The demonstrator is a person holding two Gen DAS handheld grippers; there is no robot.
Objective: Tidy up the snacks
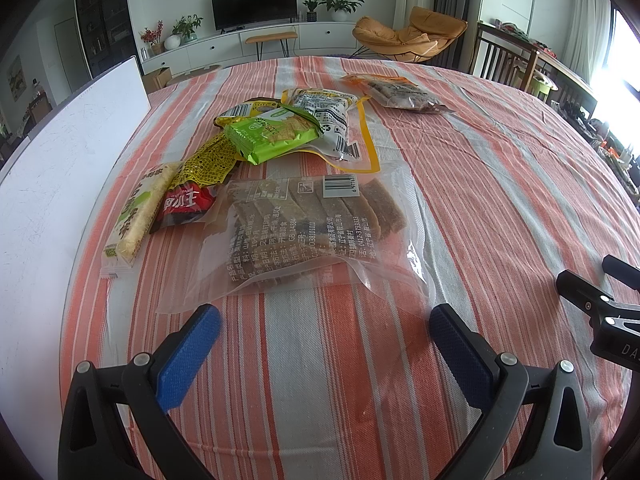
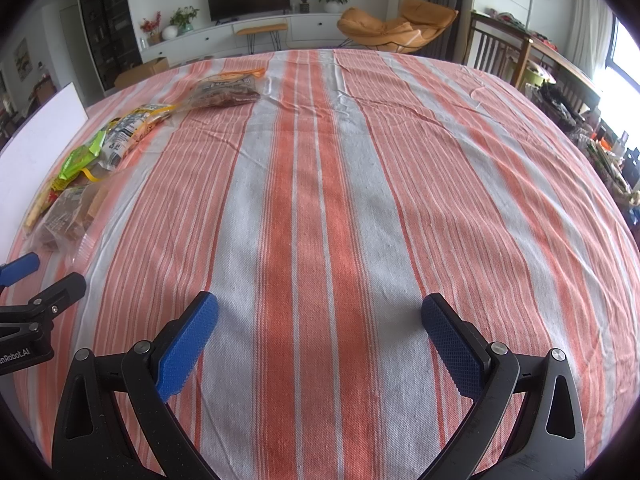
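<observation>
Several snack packs lie on the striped tablecloth (image 1: 460,184). Nearest my left gripper (image 1: 324,320) is a clear bag of brown cake slices (image 1: 308,224); the gripper stands open just short of the bag's near edge. Behind it lie a green cracker pack (image 1: 272,136), a yellow-edged clear pouch (image 1: 340,128), a yellow wrapper (image 1: 208,160), a red packet (image 1: 184,204) and a rice-bar pack (image 1: 136,216). A separate orange-topped bag (image 1: 400,92) sits farther back. My right gripper (image 2: 320,312) is open over bare cloth, with the snacks (image 2: 80,168) off to its left.
A white board (image 1: 60,168) runs along the table's left side. The right gripper's body (image 1: 600,308) shows at the left view's right edge. Wooden chairs (image 2: 496,52) and cluttered items stand past the table's right edge. Bare striped cloth (image 2: 360,160) covers the middle and right.
</observation>
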